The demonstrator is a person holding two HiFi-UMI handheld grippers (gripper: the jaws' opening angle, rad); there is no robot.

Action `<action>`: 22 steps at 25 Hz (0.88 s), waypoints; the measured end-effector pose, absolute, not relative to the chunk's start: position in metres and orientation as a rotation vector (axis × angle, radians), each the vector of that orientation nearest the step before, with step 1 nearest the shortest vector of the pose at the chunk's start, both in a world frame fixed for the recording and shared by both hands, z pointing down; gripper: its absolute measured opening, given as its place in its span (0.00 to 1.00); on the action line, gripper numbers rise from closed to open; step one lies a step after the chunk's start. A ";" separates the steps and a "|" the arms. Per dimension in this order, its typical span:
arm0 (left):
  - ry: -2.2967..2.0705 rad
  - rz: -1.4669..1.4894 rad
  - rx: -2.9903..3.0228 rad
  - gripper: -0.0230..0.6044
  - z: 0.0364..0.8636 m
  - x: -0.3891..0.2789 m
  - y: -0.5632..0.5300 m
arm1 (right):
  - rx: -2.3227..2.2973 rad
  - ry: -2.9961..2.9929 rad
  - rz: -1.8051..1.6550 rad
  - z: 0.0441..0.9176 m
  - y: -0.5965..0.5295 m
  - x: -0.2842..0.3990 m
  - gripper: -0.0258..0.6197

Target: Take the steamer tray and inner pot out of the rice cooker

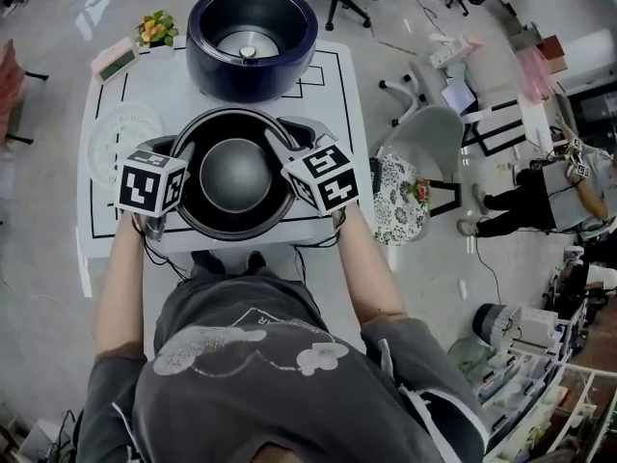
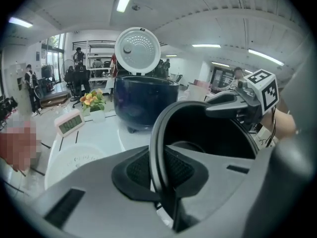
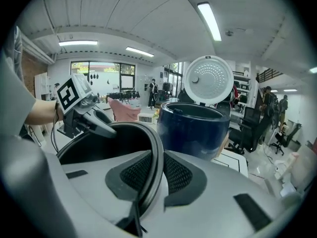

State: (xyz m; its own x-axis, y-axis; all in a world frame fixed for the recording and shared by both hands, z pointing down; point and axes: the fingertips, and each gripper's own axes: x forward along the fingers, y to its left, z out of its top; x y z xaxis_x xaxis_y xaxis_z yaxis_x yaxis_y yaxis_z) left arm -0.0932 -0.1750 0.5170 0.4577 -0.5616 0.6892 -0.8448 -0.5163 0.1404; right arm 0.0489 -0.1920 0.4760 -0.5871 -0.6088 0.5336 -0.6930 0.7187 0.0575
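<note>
The black inner pot (image 1: 236, 174) hangs just above the white table (image 1: 339, 99), in front of the dark blue rice cooker (image 1: 251, 39). My left gripper (image 1: 181, 154) is shut on the pot's left rim (image 2: 159, 133). My right gripper (image 1: 280, 145) is shut on the right rim (image 3: 157, 148). In each gripper view the thin rim runs between the black pads (image 2: 138, 170) (image 3: 176, 172). The cooker (image 2: 146, 100) (image 3: 190, 128) stands empty with its white lid (image 2: 137, 44) (image 3: 208, 81) raised. A white round steamer tray (image 1: 123, 141) (image 2: 74, 157) lies on the table at the left.
A pink clock (image 1: 116, 61) (image 2: 70, 123) and a small pot of flowers (image 1: 157, 29) (image 2: 91, 100) sit at the table's far left corner. A white chair (image 1: 424, 143) stands on the floor to the right of the table. Office chairs and people are farther off.
</note>
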 end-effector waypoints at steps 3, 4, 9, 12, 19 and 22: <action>-1.164 0.831 2.223 0.11 0.530 -0.089 -0.172 | 0.970 -2.384 0.258 0.492 -0.189 0.054 0.18; -1.165 0.836 2.221 0.11 0.533 -0.087 -0.172 | 0.965 -2.381 0.275 0.498 -0.189 0.055 0.18; -1.196 0.881 2.228 0.11 0.541 -0.079 -0.173 | 0.977 -2.345 0.363 0.516 -0.191 0.066 0.18; -1.194 0.907 2.219 0.11 0.542 -0.076 -0.175 | 0.976 -2.339 0.373 0.518 -0.193 0.069 0.18; -1.161 0.935 2.185 0.12 0.547 -0.072 -0.177 | 0.937 -2.326 0.400 0.530 -0.195 0.072 0.19; -1.194 0.943 2.188 0.17 0.544 -0.072 -0.182 | 0.911 -2.360 0.424 0.533 -0.193 0.071 0.25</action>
